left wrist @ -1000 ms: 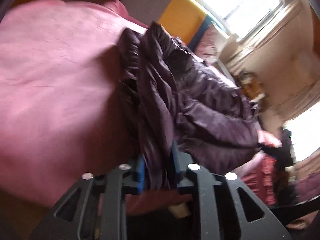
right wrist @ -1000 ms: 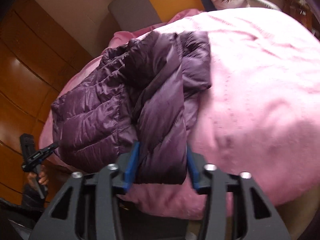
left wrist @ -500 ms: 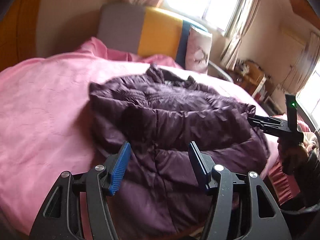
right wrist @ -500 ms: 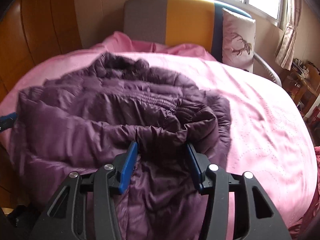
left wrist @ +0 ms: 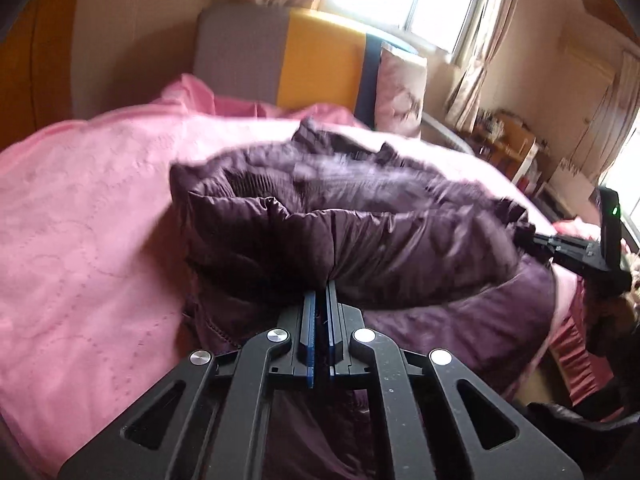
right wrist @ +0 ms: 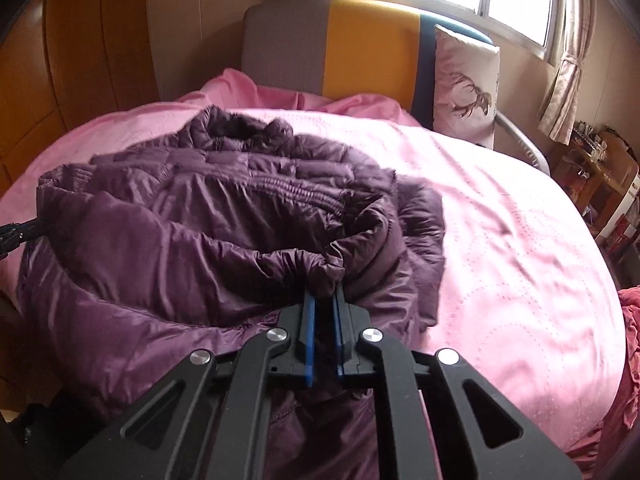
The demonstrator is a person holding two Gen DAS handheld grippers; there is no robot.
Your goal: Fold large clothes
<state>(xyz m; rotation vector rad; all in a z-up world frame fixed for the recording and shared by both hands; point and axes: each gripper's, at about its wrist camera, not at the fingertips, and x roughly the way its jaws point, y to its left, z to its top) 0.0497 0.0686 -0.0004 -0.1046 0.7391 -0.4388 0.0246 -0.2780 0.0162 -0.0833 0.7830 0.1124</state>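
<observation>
A dark purple puffer jacket [left wrist: 360, 220] lies bunched on the pink bed cover [left wrist: 80, 220]; it also shows in the right wrist view [right wrist: 208, 216]. My left gripper [left wrist: 321, 292] is shut on a raised fold at the jacket's near edge. My right gripper [right wrist: 323, 294] is shut on a bunched fold at the jacket's near right edge. The right gripper shows at the right of the left wrist view [left wrist: 560, 246], at the jacket's edge. The left gripper's tip shows at the left edge of the right wrist view [right wrist: 16, 232].
A grey, yellow and blue headboard [right wrist: 340, 44] and a deer-print pillow [right wrist: 466, 84] stand at the back. A wooden wardrobe [right wrist: 80, 60] is on the left. A cluttered shelf [right wrist: 600, 168] is on the right. A red ruffled bed skirt [left wrist: 576, 364] hangs at the bed's edge.
Half a second ago both grippers were open over the jacket's near edge. Both have now shut on folds of the jacket.
</observation>
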